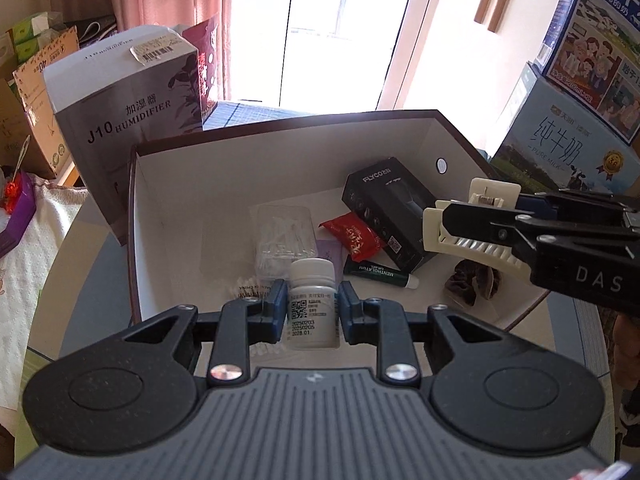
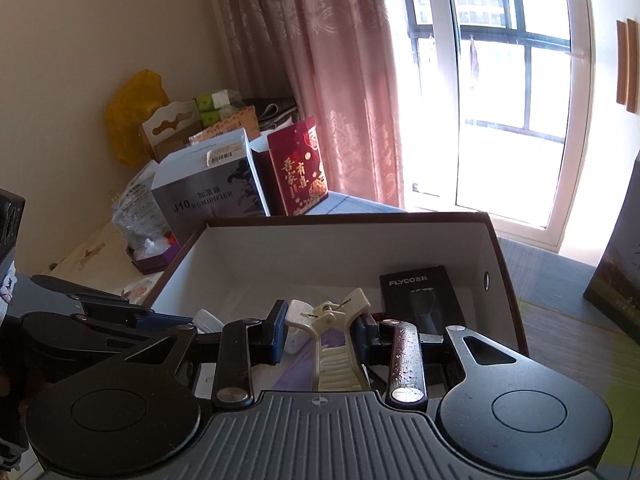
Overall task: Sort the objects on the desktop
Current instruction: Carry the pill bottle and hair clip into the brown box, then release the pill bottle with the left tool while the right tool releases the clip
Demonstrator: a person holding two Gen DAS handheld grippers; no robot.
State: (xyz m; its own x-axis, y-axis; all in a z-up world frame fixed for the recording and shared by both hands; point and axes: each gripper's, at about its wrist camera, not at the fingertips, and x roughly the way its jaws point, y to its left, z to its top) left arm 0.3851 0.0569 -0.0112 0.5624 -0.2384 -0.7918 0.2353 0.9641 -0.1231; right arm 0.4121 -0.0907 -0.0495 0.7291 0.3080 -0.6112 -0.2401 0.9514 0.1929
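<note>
White plastic is seen at the centre of the left wrist view, where a small pill bottle (image 1: 311,304) with a QR label is held upright between the blue pads of the left gripper (image 1: 311,312), the jaws being closed against its two sides. The bottle is held above the near edge of an open cardboard box (image 1: 280,152) with white inner walls and a dark rim. Inside the box a black FLYCO carton (image 1: 386,212), a red snack packet (image 1: 354,238), a green Mentholatum tube (image 1: 380,274), a clear case of cotton swabs (image 1: 284,236) and a dark crumpled item (image 1: 474,284) are seen lying on the floor of the box. From the right, the right gripper (image 1: 464,224) is seen reaching over the box with a cream plastic clip (image 1: 460,236) gripped in it. A grey J10 humidifier box (image 1: 128,120) is standing just beside the box on its far left. In the right wrist view, the right gripper (image 2: 325,330) is shown narrowed onto the cream clip (image 2: 332,340), which is pinched between the blue pads above the same box (image 2: 320,240). The FLYCO carton (image 2: 420,296) is seen inside at the right, and part of the left gripper (image 2: 100,312) is visible at the left edge. The humidifier box (image 2: 208,188) and a red gift bag (image 2: 298,172) are standing behind the box.
</note>
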